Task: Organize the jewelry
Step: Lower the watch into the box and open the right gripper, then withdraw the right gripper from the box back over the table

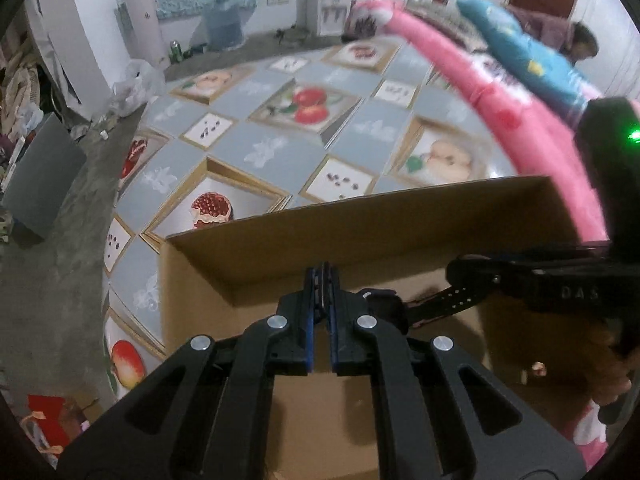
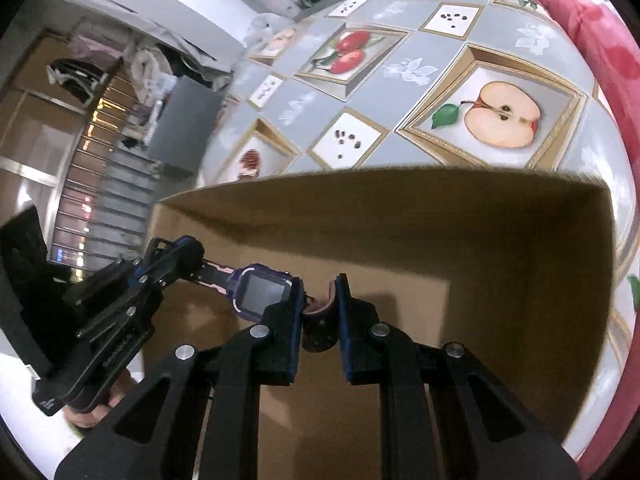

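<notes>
A: Cardboard box (image 2: 500,264) sits on the fruit-print mat (image 2: 432,40), its bare floor showing.

B: And the watch (image 2: 260,292)?

A: Above the box's near-left corner. Left gripper (image 2: 196,258) clenches one strap end, right gripper (image 2: 318,300) grasps the other.

B: So it's not yet stowed; lowering and letting go remain, I'd say.

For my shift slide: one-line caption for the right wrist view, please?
Both grippers hold a purple smartwatch by its strap ends over an open cardboard box on a fruit-print tablecloth.

Cardboard box (image 2: 520,232) on fruit-patterned floor mat (image 2: 440,80)
</notes>
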